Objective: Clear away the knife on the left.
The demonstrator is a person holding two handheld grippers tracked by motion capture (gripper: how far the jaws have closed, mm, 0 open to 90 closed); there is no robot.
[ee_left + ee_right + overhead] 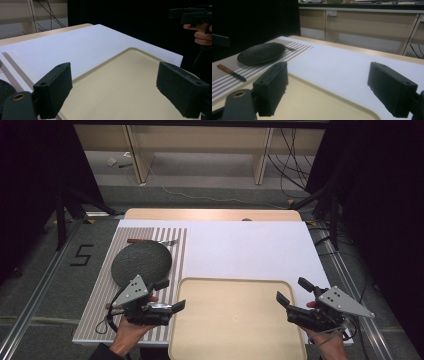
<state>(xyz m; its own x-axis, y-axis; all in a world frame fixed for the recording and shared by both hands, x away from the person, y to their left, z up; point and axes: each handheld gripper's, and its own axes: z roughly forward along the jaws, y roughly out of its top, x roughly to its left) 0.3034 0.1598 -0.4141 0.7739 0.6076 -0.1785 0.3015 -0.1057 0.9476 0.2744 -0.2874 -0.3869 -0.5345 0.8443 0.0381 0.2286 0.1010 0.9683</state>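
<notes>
My left gripper (171, 295) is open and empty over the seam between the striped placemat (177, 255) and the beige tray (235, 320). In the left gripper view its jaws (115, 75) stand wide apart above the tray's (125, 85) left part. My right gripper (294, 291) is also open and empty, held at the tray's right edge and pointing left. The right gripper view looks between its jaws (327, 75) across the tray (312, 100) toward a dark round plate (260, 53). The plate (141, 263) rests on the placemat just beyond my left hand.
A wooden-handled knife (230, 72) lies on the placemat on the near side of the plate. A utensil with a brown handle (150, 241) lies behind the plate. A white sheet (250, 250) covers the table. The other hand's gripper (192, 13) shows at the top right.
</notes>
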